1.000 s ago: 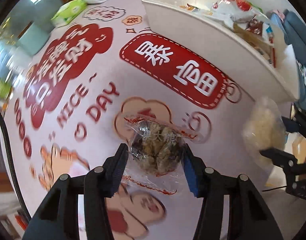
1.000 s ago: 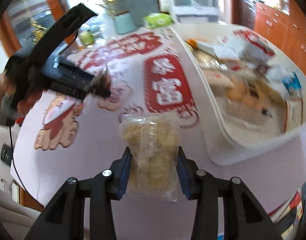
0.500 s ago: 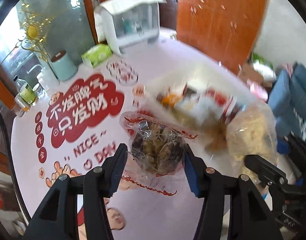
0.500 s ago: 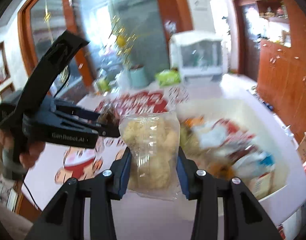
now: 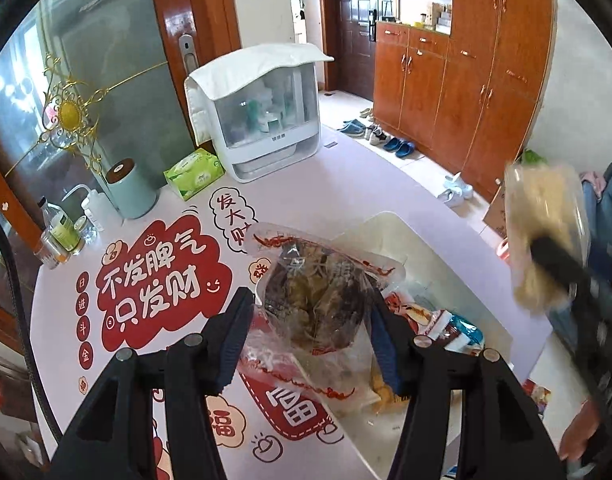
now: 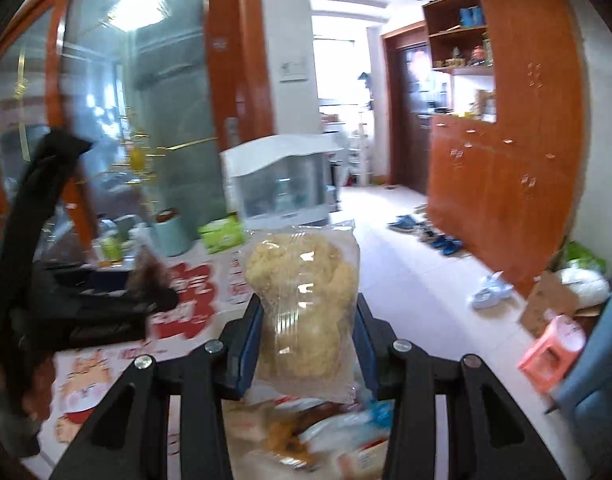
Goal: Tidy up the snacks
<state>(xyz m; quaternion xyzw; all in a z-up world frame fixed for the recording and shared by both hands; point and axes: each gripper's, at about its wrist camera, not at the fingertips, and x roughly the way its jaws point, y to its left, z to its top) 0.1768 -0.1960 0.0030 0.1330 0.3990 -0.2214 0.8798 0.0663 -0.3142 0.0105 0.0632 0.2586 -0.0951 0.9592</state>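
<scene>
The left gripper [image 5: 312, 316] holds a clear packet of dark, brownish snack [image 5: 314, 300] between its blue pads, pinched at both sides and lifted clear of the desk [image 5: 306, 200]. The packet's red-printed edges flare out above and below the fingers. Directly beneath and toward 3 o'clock sits a white bin [image 5: 406, 232], its near rim behind the packet, with several wrapped snacks [image 5: 454, 328] lying inside.

The right gripper [image 6: 308, 320] clamps a clear bag of pale yellow, puffy snack [image 6: 302, 300], upright between its pads and raised above the bin's contents, which show blurred at 6 o'clock in its view. In the left wrist view this same bag hangs at 3 o'clock, blurred, near the frame edge.

The desk is covered by a pale cloth with red cartoon banners [image 5: 158, 284]. At 12 o'clock on it stands a white cabinet with a clear front [image 5: 262, 116]; a green tissue pack [image 5: 194, 172] lies just beside it at 10 o'clock, then a mint canister [image 5: 130, 192] and small bottles [image 5: 62, 236] farther round toward 9. Beyond the desk, shoes [image 5: 386, 140] line the floor before orange wooden cupboards [image 5: 466, 80].
</scene>
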